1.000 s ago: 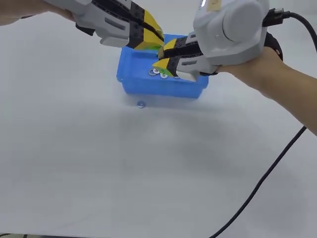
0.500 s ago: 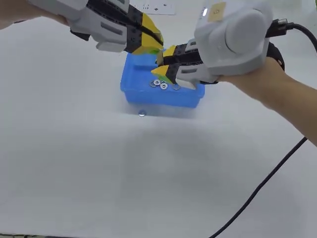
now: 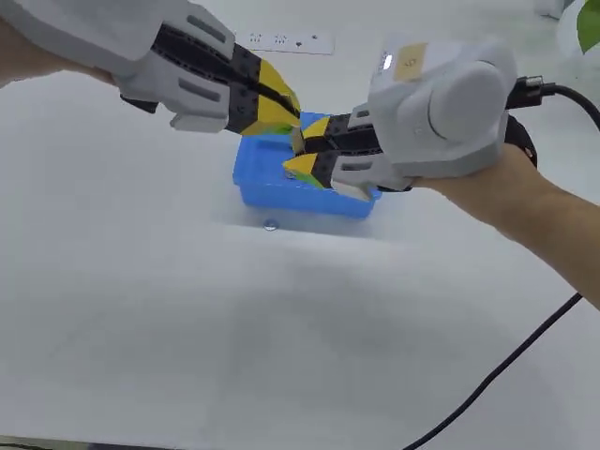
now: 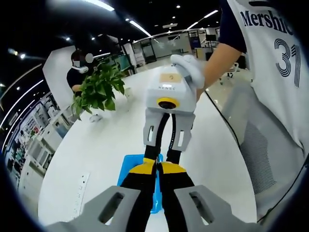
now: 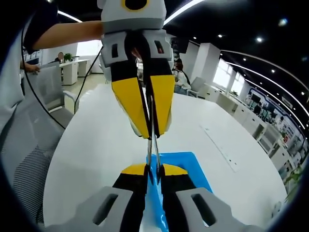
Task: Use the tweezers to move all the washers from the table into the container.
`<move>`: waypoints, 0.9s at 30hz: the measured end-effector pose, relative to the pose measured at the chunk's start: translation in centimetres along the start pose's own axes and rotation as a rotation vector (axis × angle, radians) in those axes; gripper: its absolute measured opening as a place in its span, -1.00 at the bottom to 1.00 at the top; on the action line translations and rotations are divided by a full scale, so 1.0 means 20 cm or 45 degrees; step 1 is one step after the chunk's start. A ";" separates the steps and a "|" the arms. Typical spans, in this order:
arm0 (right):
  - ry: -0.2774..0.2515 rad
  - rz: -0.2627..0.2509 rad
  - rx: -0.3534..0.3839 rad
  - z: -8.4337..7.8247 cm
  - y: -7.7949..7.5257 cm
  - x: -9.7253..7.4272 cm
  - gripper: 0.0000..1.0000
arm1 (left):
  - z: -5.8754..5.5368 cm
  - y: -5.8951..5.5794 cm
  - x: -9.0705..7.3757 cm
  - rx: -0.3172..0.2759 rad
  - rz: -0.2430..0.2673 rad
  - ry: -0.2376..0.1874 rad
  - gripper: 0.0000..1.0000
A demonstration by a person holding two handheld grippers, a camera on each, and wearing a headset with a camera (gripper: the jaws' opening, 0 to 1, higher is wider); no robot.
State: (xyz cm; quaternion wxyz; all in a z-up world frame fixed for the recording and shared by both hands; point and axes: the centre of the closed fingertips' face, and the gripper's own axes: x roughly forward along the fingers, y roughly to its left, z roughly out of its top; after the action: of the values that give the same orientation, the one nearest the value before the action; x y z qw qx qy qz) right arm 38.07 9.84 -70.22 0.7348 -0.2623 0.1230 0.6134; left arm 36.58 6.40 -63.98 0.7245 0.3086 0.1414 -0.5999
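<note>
Grey housings (image 3: 441,103), black fingers (image 5: 130,101) tipped yellow, black cable (image 3: 506,328), white jersey (image 4: 275,72) numbered 31

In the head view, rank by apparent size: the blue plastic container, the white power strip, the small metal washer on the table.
1. Blue plastic container
2. White power strip, though farther from the camera
3. Small metal washer

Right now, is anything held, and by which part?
The tweezers: one end is between the shut jaws of the right gripper, the other between the yellow jaws of the left gripper.
</note>
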 end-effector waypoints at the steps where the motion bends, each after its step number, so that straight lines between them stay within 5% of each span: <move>1: -0.002 0.008 -0.004 0.01 0.02 0.00 -0.77 | 0.00 -0.01 0.00 0.005 0.002 0.000 -0.88; 10: 0.010 0.047 -0.004 0.01 0.10 0.04 -0.78 | -0.05 -0.08 -0.05 -0.040 0.000 -0.003 -0.87; 27: 0.024 0.186 0.029 -0.10 0.28 0.19 -0.78 | -0.25 -0.20 -0.05 -0.238 -0.002 0.035 -0.87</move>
State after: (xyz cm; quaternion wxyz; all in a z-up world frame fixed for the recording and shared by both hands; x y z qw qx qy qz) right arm 33.75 12.55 -75.02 0.6897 -0.2499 0.1556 0.6615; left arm 33.32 9.87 -68.46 0.7477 0.2477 0.2069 -0.5803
